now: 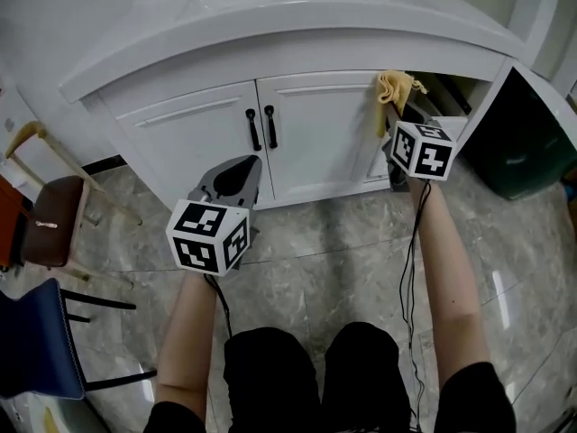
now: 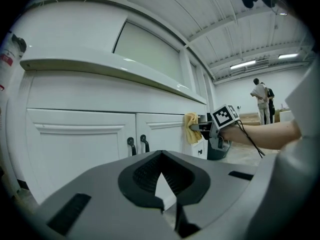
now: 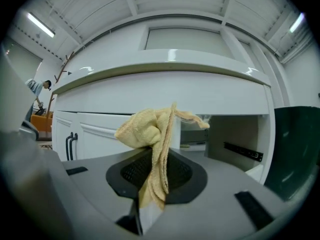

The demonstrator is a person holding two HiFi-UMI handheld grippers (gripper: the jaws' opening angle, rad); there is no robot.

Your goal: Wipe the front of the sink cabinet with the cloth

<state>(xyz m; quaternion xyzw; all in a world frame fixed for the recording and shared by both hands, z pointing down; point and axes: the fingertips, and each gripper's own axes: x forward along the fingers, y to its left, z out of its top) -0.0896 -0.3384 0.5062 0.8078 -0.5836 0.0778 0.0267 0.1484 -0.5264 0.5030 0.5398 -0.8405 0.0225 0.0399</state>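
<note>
The white sink cabinet [image 1: 311, 156] has two doors with black handles [image 1: 261, 127]. A yellow cloth [image 1: 395, 87] is bunched at the upper right corner of the right door, and my right gripper [image 1: 390, 108] is shut on it. In the right gripper view the cloth [image 3: 152, 134] hangs down between the jaws, close to the door's edge. From the left gripper view, the cloth [image 2: 191, 128] shows against the cabinet front [image 2: 80, 139]. My left gripper [image 1: 242, 168] is held low before the left door, shut on nothing, with its tips [image 2: 162, 196] together.
Right of the doors an open compartment [image 3: 235, 144] shows a black drawer rail. A dark green bin [image 1: 527, 142] stands at the far right. A brown stool [image 1: 50, 219] and a blue chair [image 1: 36, 350] are on the left. People [image 2: 261, 93] stand far off.
</note>
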